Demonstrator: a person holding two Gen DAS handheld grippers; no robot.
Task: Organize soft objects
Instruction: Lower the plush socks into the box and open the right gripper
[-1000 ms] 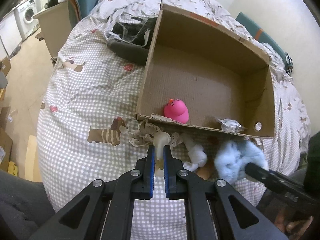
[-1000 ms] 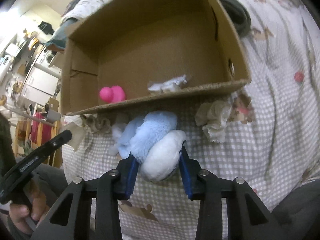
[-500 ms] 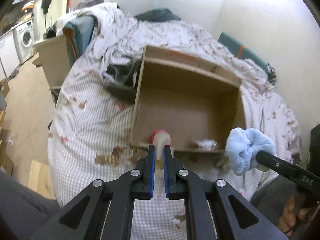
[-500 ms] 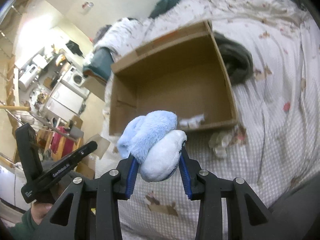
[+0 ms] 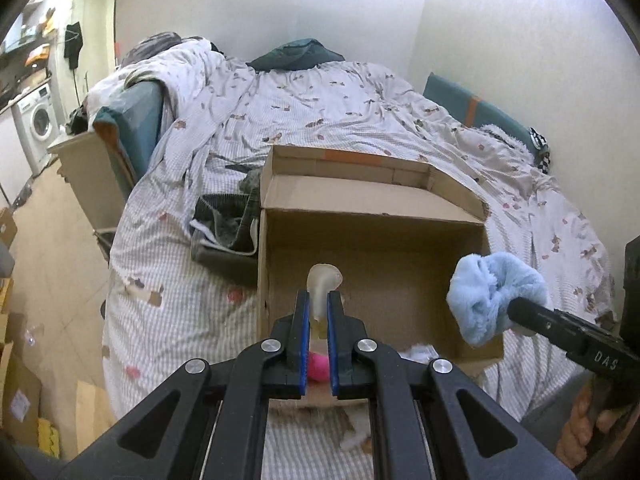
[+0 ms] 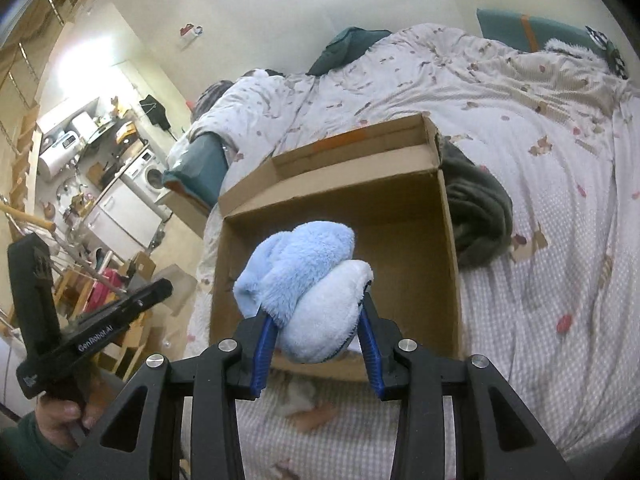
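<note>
An open cardboard box (image 5: pixel 376 208) lies on the bed; it also shows in the right wrist view (image 6: pixel 448 240). My left gripper (image 5: pixel 319 304) is shut on a pale translucent soft toy (image 5: pixel 323 284), held above the box's front part. A pink toy duck (image 5: pixel 318 366) lies in the box below it. My right gripper (image 6: pixel 316 320) is shut on a fluffy light-blue soft toy (image 6: pixel 308 280), held above the box's front edge. That toy also shows in the left wrist view (image 5: pixel 488 296), at the box's right front corner.
The bed has a checked cover with dog prints (image 5: pixel 168 280). A dark grey garment (image 5: pixel 224 232) lies against the box's left side. Small pale soft items (image 6: pixel 304 396) lie on the cover in front of the box. Floor and furniture are off the bed's left edge.
Both grippers have risen from the bed cover with their toys and now hang above the box. The box looks smaller and farther below in both views.
</note>
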